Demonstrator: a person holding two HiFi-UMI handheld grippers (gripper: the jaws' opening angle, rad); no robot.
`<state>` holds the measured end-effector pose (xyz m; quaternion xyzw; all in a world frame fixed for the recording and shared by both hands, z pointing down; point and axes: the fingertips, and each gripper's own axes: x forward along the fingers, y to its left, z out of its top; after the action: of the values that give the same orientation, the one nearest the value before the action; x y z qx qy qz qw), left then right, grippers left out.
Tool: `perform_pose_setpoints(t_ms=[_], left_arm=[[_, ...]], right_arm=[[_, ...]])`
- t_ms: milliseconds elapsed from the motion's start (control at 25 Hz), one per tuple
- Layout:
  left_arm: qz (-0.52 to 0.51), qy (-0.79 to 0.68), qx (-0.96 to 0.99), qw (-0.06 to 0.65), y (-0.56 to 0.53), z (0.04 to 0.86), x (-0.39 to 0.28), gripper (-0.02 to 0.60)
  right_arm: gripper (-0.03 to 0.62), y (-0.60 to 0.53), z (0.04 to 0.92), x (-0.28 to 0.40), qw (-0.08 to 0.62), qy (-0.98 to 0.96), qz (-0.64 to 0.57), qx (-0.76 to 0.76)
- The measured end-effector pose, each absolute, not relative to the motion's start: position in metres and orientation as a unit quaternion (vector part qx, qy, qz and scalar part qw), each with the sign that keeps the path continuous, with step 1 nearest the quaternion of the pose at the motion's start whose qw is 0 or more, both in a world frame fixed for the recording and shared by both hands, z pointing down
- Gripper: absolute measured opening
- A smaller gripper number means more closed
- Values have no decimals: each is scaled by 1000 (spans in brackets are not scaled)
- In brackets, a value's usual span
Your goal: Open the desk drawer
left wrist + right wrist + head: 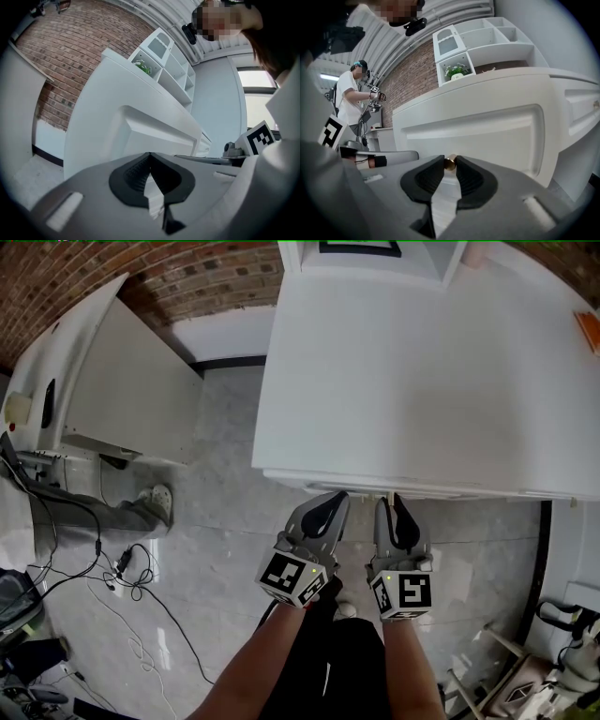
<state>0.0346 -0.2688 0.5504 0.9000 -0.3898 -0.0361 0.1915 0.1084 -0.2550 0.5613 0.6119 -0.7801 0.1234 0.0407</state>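
The right gripper (450, 165) had its jaws pinched on the brass knob (450, 162) of the drawer (497, 136), which looked shut under the desk's (422, 381) near edge. The left gripper (150, 157) hung beside it, jaws together and empty. A firm pinch and a straight, level pull away from the desk seemed best, since the drawer's front faced the person, its long axis along that edge.

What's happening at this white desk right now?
A person stands at the white desk with tongs in each hand. The right tongs are closed on the small brass knob on the drawer. The left tongs sit shut and empty beside them. The drawer does not look pulled out yet.
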Motion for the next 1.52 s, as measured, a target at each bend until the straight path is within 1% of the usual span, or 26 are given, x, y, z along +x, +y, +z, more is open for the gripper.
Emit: perform_pose_setpoints(t_ms=[720, 1520], left_arm=[[-32, -401, 897, 182, -240, 547, 32, 3], [-20, -397, 896, 197, -192, 553, 29, 3]], right_arm=[[77, -224, 559, 105, 53, -792, 114, 597], [78, -175, 559, 97, 74, -798, 119, 586]])
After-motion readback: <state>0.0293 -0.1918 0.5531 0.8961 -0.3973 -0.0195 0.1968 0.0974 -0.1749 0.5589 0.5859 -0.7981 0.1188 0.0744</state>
